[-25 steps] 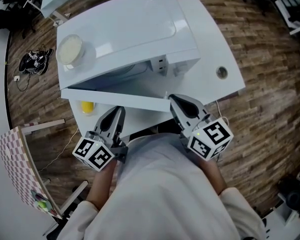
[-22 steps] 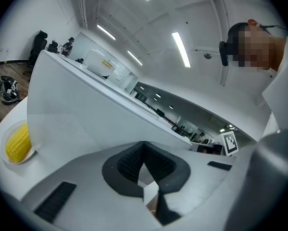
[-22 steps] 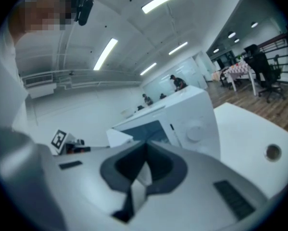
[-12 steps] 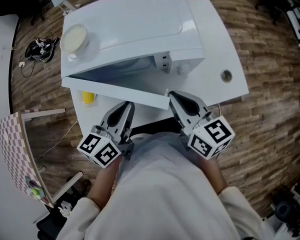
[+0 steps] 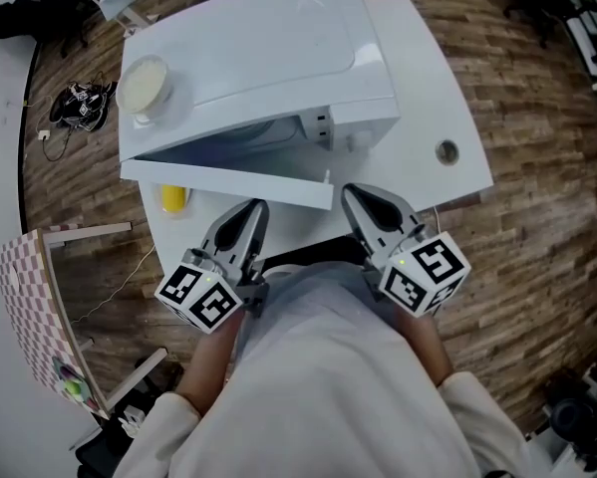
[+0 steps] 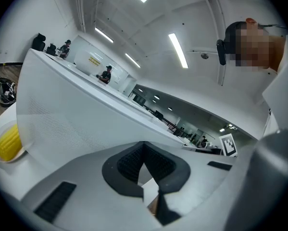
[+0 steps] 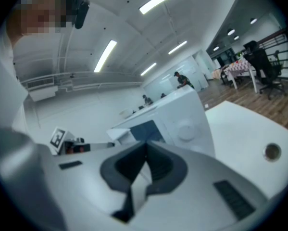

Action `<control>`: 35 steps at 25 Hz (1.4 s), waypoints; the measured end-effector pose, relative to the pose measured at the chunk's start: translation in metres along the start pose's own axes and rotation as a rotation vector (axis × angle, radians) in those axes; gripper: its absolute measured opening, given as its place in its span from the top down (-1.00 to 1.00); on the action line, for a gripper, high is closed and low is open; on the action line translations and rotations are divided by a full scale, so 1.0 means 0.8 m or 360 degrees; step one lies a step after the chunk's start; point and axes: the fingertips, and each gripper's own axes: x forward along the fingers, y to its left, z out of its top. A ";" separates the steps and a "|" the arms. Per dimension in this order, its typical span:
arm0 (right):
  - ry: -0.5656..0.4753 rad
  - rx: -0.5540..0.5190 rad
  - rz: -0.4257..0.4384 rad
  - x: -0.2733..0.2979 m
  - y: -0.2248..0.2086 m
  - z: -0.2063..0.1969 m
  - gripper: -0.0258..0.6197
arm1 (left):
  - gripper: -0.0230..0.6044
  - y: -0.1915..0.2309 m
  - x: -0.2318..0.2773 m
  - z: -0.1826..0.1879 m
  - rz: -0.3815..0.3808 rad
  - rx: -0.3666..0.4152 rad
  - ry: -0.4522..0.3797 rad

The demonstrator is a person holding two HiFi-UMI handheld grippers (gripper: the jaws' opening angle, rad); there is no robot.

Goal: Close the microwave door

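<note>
White microwave door (image 5: 218, 184) hangs open. With both jaws clenched on nothing, push your right gripper (image 5: 351, 195) squarely near its free edge, keeping your left gripper (image 5: 255, 209) clear.

Two claws: the left claw (image 5: 253, 210) and the right claw (image 5: 356, 195). One microwave (image 5: 258, 58) stands ahead of both, with one door (image 5: 228, 182) just beyond their tips. One round cream dish (image 5: 142, 83) sits beyond the left claw, and one yellow item (image 5: 173, 199) lies to its left. There is one counter (image 5: 428, 88), with one round hole (image 5: 444, 151) right of the right claw.
</note>
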 end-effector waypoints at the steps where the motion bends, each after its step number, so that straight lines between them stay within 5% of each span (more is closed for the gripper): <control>1: -0.0004 0.0000 -0.0004 0.000 -0.002 0.002 0.85 | 0.87 0.000 0.002 0.001 -0.0002 -0.0002 -0.0001; 35: 0.0017 0.0003 -0.0075 -0.003 -0.024 0.010 0.85 | 0.87 0.013 0.045 0.019 -0.0056 -0.0162 -0.0095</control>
